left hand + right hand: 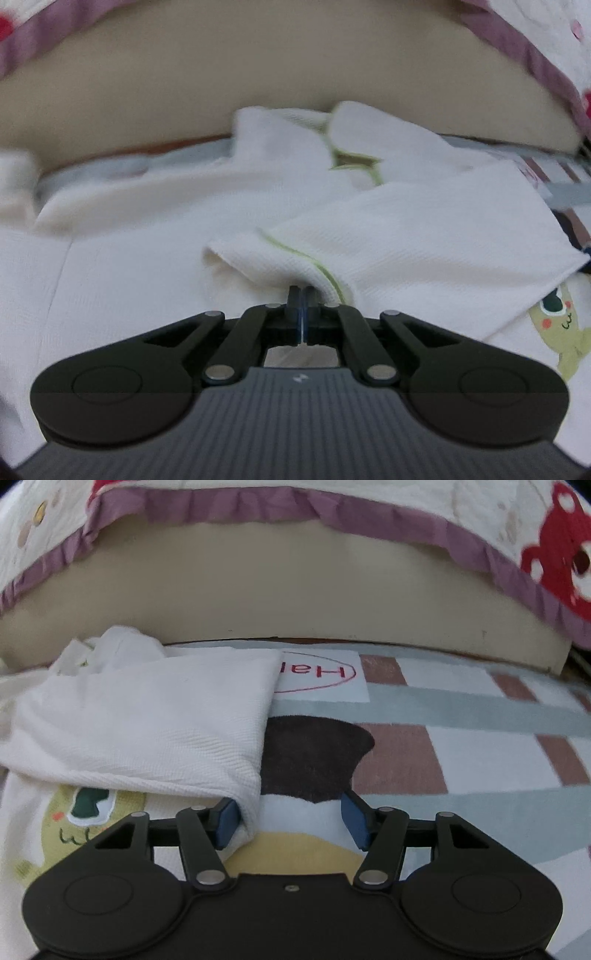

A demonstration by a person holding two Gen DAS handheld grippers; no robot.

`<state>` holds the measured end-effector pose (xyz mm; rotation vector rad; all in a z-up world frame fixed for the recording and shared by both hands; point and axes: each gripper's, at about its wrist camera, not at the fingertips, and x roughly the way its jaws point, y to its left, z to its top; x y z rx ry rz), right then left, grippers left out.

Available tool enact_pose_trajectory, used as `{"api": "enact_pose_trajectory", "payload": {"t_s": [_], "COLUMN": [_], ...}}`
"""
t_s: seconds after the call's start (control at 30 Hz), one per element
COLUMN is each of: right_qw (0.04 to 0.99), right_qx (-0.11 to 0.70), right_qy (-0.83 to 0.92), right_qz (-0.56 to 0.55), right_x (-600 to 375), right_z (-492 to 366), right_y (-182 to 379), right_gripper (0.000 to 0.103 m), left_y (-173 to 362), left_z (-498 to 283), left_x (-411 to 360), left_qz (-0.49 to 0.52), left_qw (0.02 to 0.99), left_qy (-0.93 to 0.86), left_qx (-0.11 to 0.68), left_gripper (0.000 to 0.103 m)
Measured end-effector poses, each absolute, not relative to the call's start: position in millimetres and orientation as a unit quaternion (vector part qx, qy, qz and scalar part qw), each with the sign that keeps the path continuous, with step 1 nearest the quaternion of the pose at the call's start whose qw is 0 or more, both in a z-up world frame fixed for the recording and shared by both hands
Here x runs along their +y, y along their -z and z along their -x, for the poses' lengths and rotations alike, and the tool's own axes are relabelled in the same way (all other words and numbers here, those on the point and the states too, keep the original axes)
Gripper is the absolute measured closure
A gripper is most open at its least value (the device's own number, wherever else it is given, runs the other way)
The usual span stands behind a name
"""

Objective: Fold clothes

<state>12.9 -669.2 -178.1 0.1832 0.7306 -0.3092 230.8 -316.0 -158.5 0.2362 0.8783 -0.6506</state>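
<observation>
Where rug (461, 709) spreads, white garment (424, 229).

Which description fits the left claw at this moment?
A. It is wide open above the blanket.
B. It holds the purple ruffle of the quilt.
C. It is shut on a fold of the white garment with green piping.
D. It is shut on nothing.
C: in the left wrist view the left claw has its pads pressed together on a fold of the white garment, beside the green piping.
</observation>
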Motion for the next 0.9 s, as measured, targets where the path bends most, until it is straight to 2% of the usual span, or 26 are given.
{"api": "enact_pose_trajectory", "payload": {"t_s": [0.13, 0.33, 0.43, 0.5, 0.57, 0.6, 0.63, 0.73, 0.77, 0.8, 0.87, 0.9], "right_qw": [0.919, 0.913, 0.913, 0.912, 0.912, 0.912, 0.912, 0.911, 0.911, 0.91, 0.91, 0.91], "right_qx": [0.355, 0.369, 0.369, 0.368, 0.367, 0.366, 0.366, 0.367, 0.368, 0.368, 0.367, 0.367], "right_qy": [0.15, 0.154, 0.153, 0.157, 0.16, 0.161, 0.163, 0.165, 0.166, 0.167, 0.168, 0.169], "right_qz": [-0.082, -0.085, -0.086, -0.088, -0.089, -0.09, -0.09, -0.09, -0.09, -0.09, -0.09, -0.091], "right_x": [-667, -666, -666, -666, -665, -665, -664, -664, -664, -664, -664, -663], "right_z": [-13, -16, -16, -16, -16, -16, -16, -17, -18, -18, -18, -17], "right_y": [179, 176, 177, 177, 177, 178, 178, 178, 178, 177, 178, 178], "right_gripper": [0.039, 0.039, 0.039, 0.039, 0.039, 0.039, 0.039, 0.039, 0.039, 0.039, 0.039, 0.039], "left_y": [150, 164, 163, 164, 165, 166, 166, 168, 168, 165, 161, 157], "left_z": [-242, -256, -239, -225, -211, -204, -198, -190, -189, -187, -183, -179], "left_x": [-333, -324, -320, -320, -316, -314, -313, -307, -305, -305, -304, -304], "left_qz": [-0.105, -0.051, -0.095, -0.137, -0.165, -0.177, -0.187, -0.182, -0.176, -0.177, -0.179, -0.183], "left_qw": [0.845, 0.808, 0.813, 0.818, 0.819, 0.82, 0.821, 0.829, 0.832, 0.835, 0.841, 0.846], "left_qy": [0.312, 0.319, 0.321, 0.32, 0.324, 0.327, 0.329, 0.33, 0.331, 0.332, 0.334, 0.333], "left_qx": [0.422, 0.493, 0.477, 0.458, 0.444, 0.435, 0.427, 0.412, 0.408, 0.401, 0.386, 0.374], "left_gripper": [0.099, 0.095, 0.081, 0.063, 0.056, 0.048, 0.047, 0.049, 0.061, 0.085, 0.1, 0.1]}}
